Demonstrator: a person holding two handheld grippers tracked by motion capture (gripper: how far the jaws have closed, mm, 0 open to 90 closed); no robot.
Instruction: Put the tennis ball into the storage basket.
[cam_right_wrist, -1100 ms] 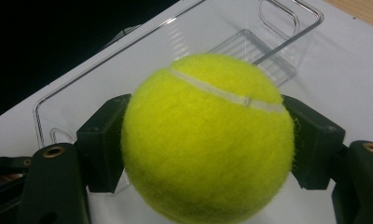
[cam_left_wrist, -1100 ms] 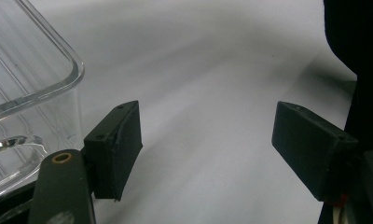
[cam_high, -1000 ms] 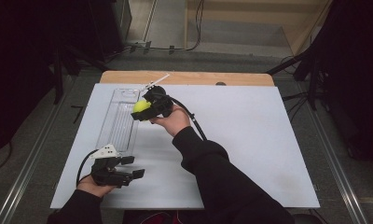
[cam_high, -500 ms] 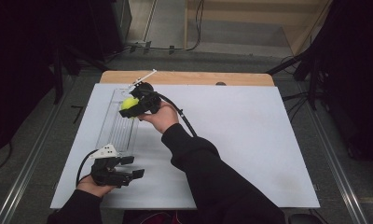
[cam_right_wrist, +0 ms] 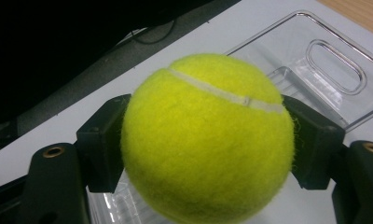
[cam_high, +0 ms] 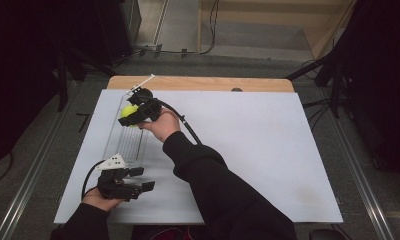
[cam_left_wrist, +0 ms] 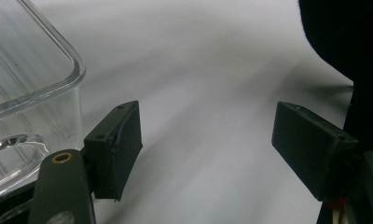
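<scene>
Yellow-green felt tennis ball, white seam uppermost: clamped between the black fingers of the right gripper, one pad pressed on each side. Clear plastic tray, ribbed floor, handle slot: directly beneath and beyond those fingers. Left gripper: fingers spread wide with nothing between them, white surface under them, tray corner just beside one.

Looking forward and down from above the near edge of the table. Riding close behind each gripper's jaws, both sharing the clear plastic tray.
</scene>
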